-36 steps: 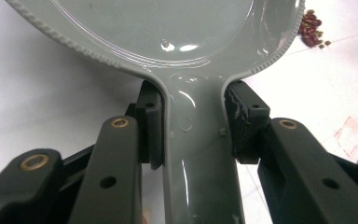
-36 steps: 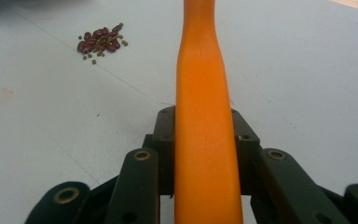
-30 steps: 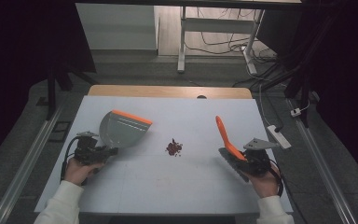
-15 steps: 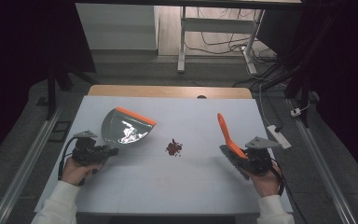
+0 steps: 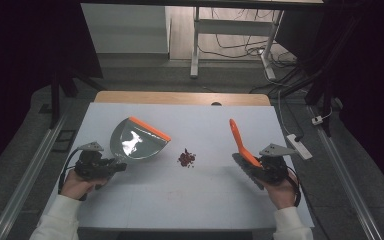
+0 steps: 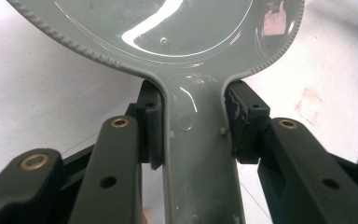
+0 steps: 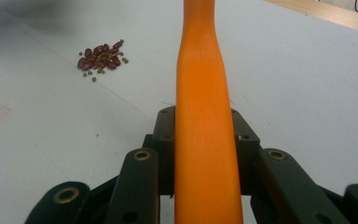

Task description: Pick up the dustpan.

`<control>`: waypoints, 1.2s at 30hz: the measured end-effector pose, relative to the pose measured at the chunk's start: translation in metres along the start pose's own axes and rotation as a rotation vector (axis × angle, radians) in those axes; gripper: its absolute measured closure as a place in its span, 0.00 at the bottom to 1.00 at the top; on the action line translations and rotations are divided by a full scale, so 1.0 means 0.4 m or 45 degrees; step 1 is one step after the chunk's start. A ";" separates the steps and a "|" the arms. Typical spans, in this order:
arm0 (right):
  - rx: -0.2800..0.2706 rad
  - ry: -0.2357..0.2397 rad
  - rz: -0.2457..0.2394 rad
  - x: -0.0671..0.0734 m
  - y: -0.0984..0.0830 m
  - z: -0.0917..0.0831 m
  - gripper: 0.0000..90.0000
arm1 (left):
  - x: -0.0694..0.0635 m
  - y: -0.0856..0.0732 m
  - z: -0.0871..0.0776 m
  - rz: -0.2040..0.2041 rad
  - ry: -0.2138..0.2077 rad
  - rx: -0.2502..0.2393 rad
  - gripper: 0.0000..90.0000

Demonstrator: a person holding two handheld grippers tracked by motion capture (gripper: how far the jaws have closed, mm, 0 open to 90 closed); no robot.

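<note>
1. Above the bench [image 5: 145, 210], the high view: a small heap of beans [image 5: 186, 158] lies near the middle, between the two hands. The left gripper [image 5: 111, 165] holds a grey dustpan [image 5: 139, 142] by its handle, the pan tipped up with its orange lip towards the beans. The right gripper [image 5: 252, 167] holds an orange-handled brush [image 5: 240, 141], the handle rising away over the bench and the bristle end low by the hand. The beans lie just right of the pan's lip and well left of the brush; the pan looks the nearer of the two.

2. Along the left gripper view: the jaws are closed hard on the dustpan's [image 6: 168, 32] narrow neck, a pad pressed to each side. Its long axis runs straight ahead from the jaws.

3. Along the right gripper view: the jaws clamp the brush [image 7: 205, 116] handle, which runs straight ahead between them. The beans [image 7: 101, 54] sit ahead and to the left of the handle, apart from it. I would judge the sweep must carry the bristles leftward across the bench, pushing the heap towards the pan's lip.
</note>
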State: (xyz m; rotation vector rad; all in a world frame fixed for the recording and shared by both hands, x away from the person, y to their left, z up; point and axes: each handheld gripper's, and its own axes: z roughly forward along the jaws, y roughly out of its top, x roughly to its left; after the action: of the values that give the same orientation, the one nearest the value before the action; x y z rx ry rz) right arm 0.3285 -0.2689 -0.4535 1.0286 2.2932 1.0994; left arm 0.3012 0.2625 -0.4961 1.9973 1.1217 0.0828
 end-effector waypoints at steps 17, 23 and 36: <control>-0.034 -0.005 0.010 0.017 0.052 0.050 0.78 | -0.034 0.000 0.028 0.137 -0.134 0.088 0.68; -0.037 0.015 -0.006 0.034 0.072 0.072 0.78 | -0.051 0.000 0.028 0.162 -0.134 0.108 0.68; -0.048 0.046 0.026 0.026 0.079 0.104 0.78 | -0.063 0.001 0.033 0.207 -0.181 0.150 0.68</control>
State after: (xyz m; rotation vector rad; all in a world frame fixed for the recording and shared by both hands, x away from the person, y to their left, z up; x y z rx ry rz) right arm 0.3614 -0.2270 -0.4546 1.0282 2.2861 1.1737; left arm 0.2918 0.2356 -0.4967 2.1604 0.8913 -0.0417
